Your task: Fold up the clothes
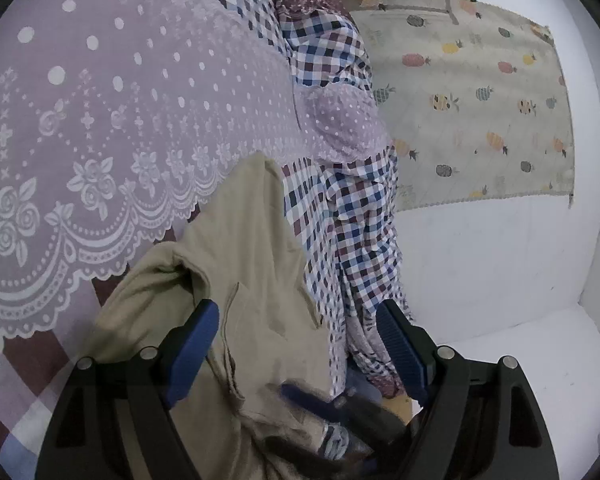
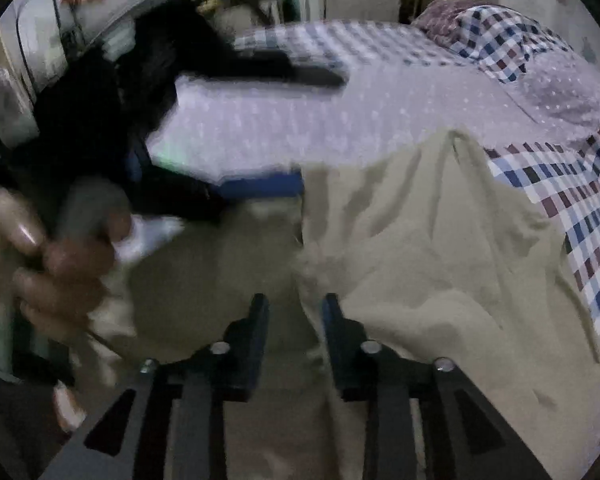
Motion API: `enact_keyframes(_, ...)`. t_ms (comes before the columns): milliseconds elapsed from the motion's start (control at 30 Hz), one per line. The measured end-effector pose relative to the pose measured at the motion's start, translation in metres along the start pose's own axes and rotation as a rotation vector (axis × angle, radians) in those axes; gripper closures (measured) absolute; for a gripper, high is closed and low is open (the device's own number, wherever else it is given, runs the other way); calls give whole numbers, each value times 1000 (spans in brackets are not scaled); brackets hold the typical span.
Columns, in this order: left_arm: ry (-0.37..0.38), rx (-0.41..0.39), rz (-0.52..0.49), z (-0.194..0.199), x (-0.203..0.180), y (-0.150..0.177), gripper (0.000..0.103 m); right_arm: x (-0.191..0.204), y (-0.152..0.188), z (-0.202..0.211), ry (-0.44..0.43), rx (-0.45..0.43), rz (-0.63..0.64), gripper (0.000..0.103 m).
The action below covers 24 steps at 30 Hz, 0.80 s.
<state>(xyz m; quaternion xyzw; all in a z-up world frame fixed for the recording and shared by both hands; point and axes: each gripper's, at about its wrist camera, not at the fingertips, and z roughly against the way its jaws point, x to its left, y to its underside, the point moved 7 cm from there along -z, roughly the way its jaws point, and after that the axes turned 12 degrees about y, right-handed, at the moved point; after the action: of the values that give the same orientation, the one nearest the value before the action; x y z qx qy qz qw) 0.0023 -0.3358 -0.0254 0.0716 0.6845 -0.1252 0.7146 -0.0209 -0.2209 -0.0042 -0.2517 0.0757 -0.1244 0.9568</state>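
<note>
A beige garment (image 1: pixel 244 240) lies crumpled at the edge of a bed, on a lilac lace cover (image 1: pixel 120 100). My left gripper (image 1: pixel 296 320) stands wide open just above it, and the cloth shows between its blue fingers without being pinched. In the right wrist view the same beige garment (image 2: pixel 420 240) fills the lower half. My right gripper (image 2: pixel 296 312) points down at it, jaws partly apart, with a fold edge running into the gap. The picture is blurred by motion. A hand (image 2: pixel 60 264) at the left holds the left gripper, and one blue finger (image 2: pixel 260 184) of it lies along the garment's far edge.
A blue, maroon and white checked sheet (image 1: pixel 352 220) hangs over the bed's side, with a dotted lilac pillow (image 1: pixel 344 120) on it. Beyond lie a pineapple-print floor mat (image 1: pixel 480 100) and white floor (image 1: pixel 500 260). Dark clothes and clutter (image 2: pixel 140 60) crowd the far side of the bed.
</note>
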Motion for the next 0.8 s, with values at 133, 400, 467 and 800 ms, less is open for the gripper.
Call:
enact_keyframes(133, 12, -6, 16, 2, 1, 0, 19, -34, -22, 5, 86, -51, -100, 54)
enact_keyframes(400, 29, -27, 50, 5, 3, -4, 19, -55, -42, -56, 181, 83, -43, 56)
enact_keyframes(467, 33, -31, 56, 7, 4, -6, 19, -55, -40, -68, 193, 115, -20, 70)
enact_keyframes(800, 30, -56, 61, 15, 5, -12, 19, -56, -49, -50, 249, 63, -14, 98)
